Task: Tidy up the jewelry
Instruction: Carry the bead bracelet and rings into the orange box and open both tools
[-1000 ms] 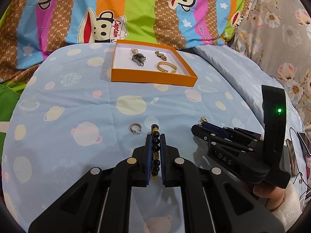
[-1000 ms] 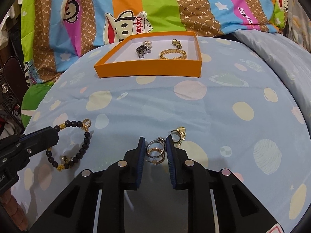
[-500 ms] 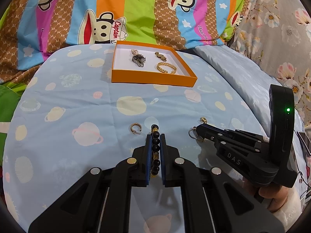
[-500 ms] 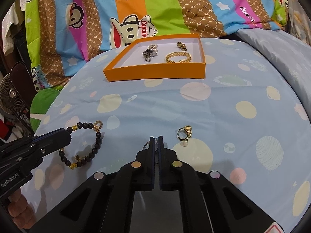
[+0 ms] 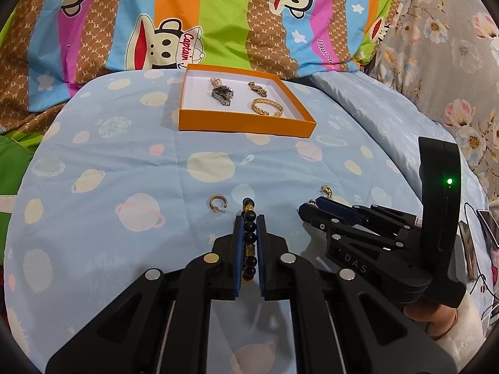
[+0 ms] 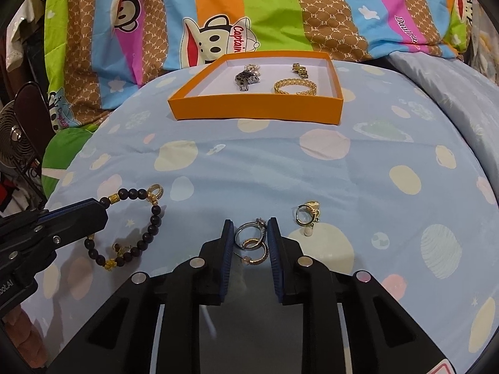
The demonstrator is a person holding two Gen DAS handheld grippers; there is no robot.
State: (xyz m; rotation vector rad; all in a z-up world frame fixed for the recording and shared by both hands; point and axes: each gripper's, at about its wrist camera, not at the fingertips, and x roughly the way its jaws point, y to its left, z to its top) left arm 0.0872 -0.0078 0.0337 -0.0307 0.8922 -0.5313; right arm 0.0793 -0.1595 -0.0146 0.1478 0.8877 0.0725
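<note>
My left gripper (image 5: pixel 249 222) is shut on a black bead bracelet (image 5: pixel 250 238) with gold beads, low over the blue bedspread; it also shows in the right wrist view (image 6: pixel 134 227). My right gripper (image 6: pixel 250 227) is open around a silver ring (image 6: pixel 249 230) and a gold hoop earring (image 6: pixel 255 249) lying between its jaws. A gold ring (image 6: pixel 307 213) lies just to their right. A gold hoop (image 5: pixel 216 202) lies left of the bracelet. The orange box (image 6: pixel 255 110) at the back holds a gold bracelet (image 6: pixel 294 86), a silver piece (image 6: pixel 246 78) and a small gold piece (image 6: pixel 300 69).
The bright striped monkey-print blanket (image 5: pixel 218 15) rises behind the box. A floral grey cloth (image 5: pixel 452 46) lies at the right. A fan (image 6: pixel 15 143) stands off the bed's left edge. A phone and cable (image 5: pixel 480 227) lie at the far right.
My right gripper was shut half a second ago and now stands open around the silver ring and gold earring on the bedspread. The left gripper keeps hold of the bead bracelet.
</note>
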